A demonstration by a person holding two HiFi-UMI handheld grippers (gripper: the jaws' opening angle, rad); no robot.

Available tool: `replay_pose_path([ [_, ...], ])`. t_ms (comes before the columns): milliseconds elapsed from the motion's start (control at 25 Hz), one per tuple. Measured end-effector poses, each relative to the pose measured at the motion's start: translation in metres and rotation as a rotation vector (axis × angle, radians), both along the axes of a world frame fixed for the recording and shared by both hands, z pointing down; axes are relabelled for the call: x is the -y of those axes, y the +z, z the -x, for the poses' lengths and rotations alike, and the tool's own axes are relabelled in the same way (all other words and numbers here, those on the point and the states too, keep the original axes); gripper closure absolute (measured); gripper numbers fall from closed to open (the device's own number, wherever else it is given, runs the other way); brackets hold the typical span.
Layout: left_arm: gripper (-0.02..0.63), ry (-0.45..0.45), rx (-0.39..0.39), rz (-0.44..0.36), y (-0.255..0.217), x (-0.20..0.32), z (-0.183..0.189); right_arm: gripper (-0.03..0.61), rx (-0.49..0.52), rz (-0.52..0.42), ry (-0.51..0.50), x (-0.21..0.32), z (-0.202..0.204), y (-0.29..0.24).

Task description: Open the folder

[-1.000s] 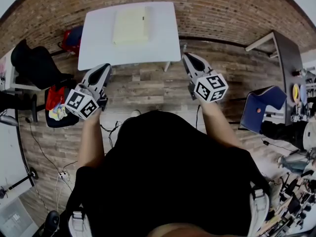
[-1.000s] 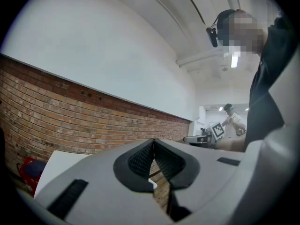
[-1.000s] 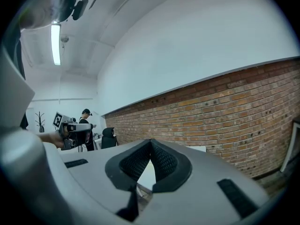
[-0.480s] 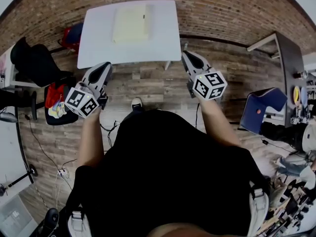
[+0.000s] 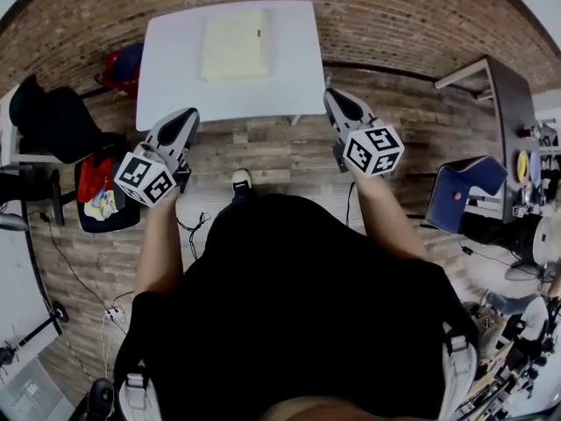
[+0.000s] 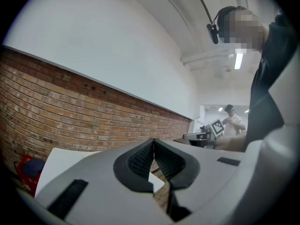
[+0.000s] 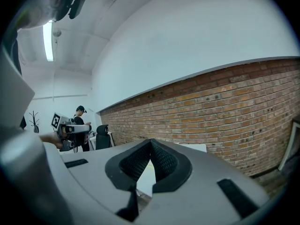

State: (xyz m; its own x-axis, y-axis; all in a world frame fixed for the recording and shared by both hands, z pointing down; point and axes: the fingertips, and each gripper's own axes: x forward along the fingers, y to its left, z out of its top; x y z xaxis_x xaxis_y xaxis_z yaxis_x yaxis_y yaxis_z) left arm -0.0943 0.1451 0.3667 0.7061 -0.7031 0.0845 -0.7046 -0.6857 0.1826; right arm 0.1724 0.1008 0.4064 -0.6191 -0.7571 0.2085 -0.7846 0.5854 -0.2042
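Observation:
A pale yellow folder lies closed and flat on the white table by the brick wall in the head view. My left gripper hangs over the wooden floor just short of the table's near left edge, jaws shut with nothing between them. My right gripper is off the table's near right corner, its jaws also shut and empty. In the left gripper view the shut gripper points level at the table top. The right gripper view shows its tips meeting in front of the table.
A black chair and a red bag stand left of the table. A dark desk and a blue chair are at the right. Another person with grippers works at a far desk. Cables lie on the floor near my shoe.
Both grippers have edged forward toward the table, and my foot has stepped forward into sight. The folder has not moved.

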Motion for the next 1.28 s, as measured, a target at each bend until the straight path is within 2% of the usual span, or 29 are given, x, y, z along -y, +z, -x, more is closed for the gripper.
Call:
replay_pose_path([
  [600, 0.600, 0.016, -0.014, 0.026, 0.005, 0.078, 0.062, 0.551, -0.015, 0.014, 0.039, 0.067, 0.057, 0.000],
  [1280, 0.600, 0.066, -0.030, 0.038, 0.016, 0.128, 0.107, 0.551, -0.030, 0.023, 0.094, 0.100, 0.097, 0.000],
])
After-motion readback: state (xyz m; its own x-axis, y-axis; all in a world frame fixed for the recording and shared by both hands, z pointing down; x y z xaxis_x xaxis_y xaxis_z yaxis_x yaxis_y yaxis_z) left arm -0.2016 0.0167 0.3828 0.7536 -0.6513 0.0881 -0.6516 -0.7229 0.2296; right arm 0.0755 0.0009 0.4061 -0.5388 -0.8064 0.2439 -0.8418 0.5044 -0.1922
